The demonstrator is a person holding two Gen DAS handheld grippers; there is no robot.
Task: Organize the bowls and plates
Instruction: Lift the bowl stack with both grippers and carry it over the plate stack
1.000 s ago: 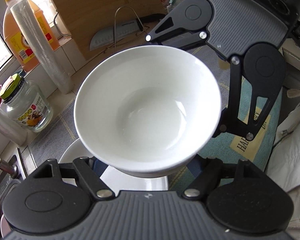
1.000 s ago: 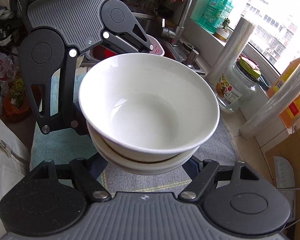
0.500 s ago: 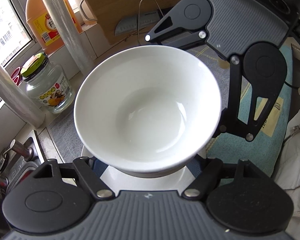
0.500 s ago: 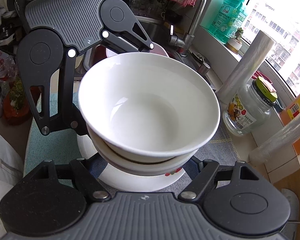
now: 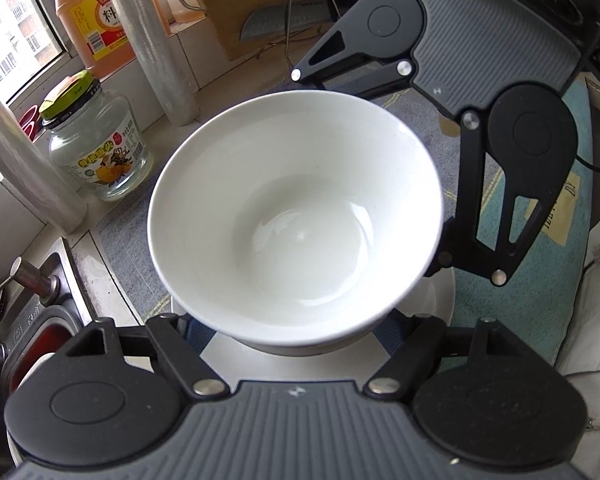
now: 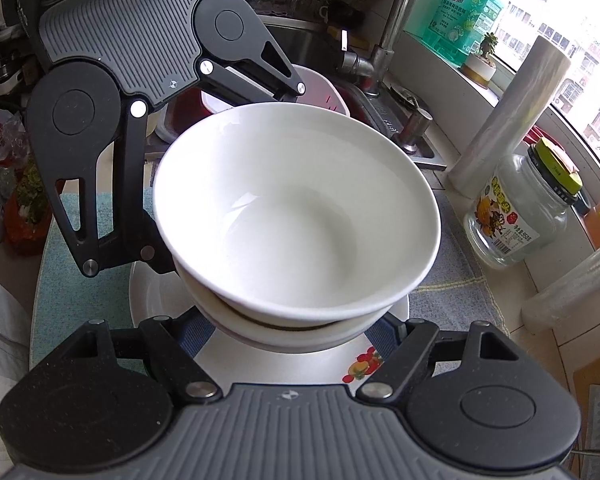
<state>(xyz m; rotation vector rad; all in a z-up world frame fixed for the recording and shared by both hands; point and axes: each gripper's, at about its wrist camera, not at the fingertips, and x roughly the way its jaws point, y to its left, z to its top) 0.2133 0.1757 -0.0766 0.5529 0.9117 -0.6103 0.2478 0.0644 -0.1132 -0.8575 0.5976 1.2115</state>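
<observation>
Both grippers are carrying the nested pair of round white ceramic bowls (image 6: 296, 216) toward the sink end of the counter: a second ago only mat lay below them, and now the round white plate with a fruit print on its rim (image 6: 360, 364) is lying directly beneath, while the glass jar with the yellow-green lid (image 5: 96, 140) is sitting much nearer in the left wrist view.

The left gripper (image 5: 296, 328) is reaching in under one side of the stack and the right gripper (image 6: 296, 332) under the opposite side. Their fingertips are hidden beneath the lower bowl, so I cannot tell whether either one is clenched on it or only pressing against it; the bowls appear to be riding between the two tools. In the right wrist view the stack is hanging over the plate, and whether the lower bowl's foot is touching it is not visible.

The main risk is the two hands drifting apart or lowering unevenly. Glazed ceramic is slippery, so the stack could tip out and strike the plate. The upper bowl is sitting loosely in the lower one and looks slightly canted, so a jolt could make it slide. Setting down off-centre could rock the plate on the soft grey-blue woven mat (image 6: 452, 304), and a wide swing could knock the jar or the tall roll of clear plastic film (image 6: 512, 112) standing just beside the mat.
</observation>
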